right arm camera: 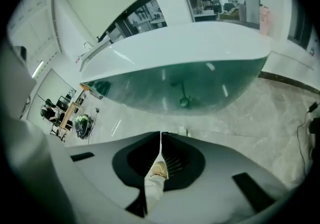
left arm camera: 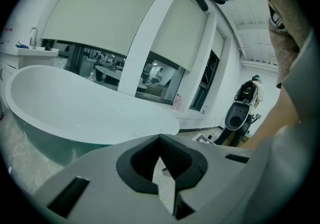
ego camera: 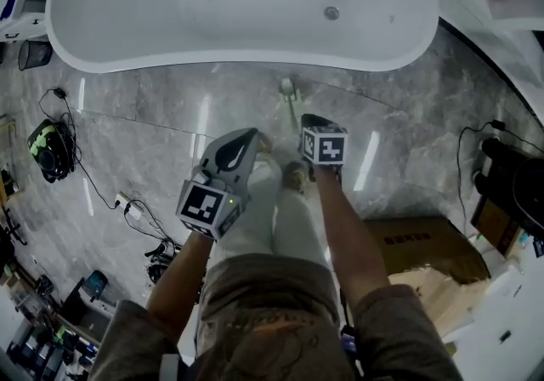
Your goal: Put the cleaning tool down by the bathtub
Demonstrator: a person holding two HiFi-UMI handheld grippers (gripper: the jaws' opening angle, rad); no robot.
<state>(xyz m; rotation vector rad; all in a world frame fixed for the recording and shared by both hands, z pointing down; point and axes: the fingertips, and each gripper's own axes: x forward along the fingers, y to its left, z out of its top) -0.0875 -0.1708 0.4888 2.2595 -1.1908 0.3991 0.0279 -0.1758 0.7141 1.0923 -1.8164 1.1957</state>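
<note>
the cleaning tool (ego camera: 290, 92) lies on the floor (ego camera: 153, 107) beside the bathtub (ego camera: 212, 60) — left gripper (left arm camera: 160, 139) and right gripper (right arm camera: 160, 134) both closed, holding nothing.

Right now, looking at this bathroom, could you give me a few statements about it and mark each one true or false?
1. The cleaning tool lies on the floor beside the bathtub. True.
2. The right hand-held gripper is holding the cleaning tool. False: its jaws are closed on nothing, and the tool lies on the floor ahead of it.
3. The bathtub is full of water. False: it looks empty, with the drain bare.
4. A cardboard box sits on the floor to the person's right. True.
5. The left hand-held gripper is wide open. False: its jaws are closed and hold nothing.
</note>
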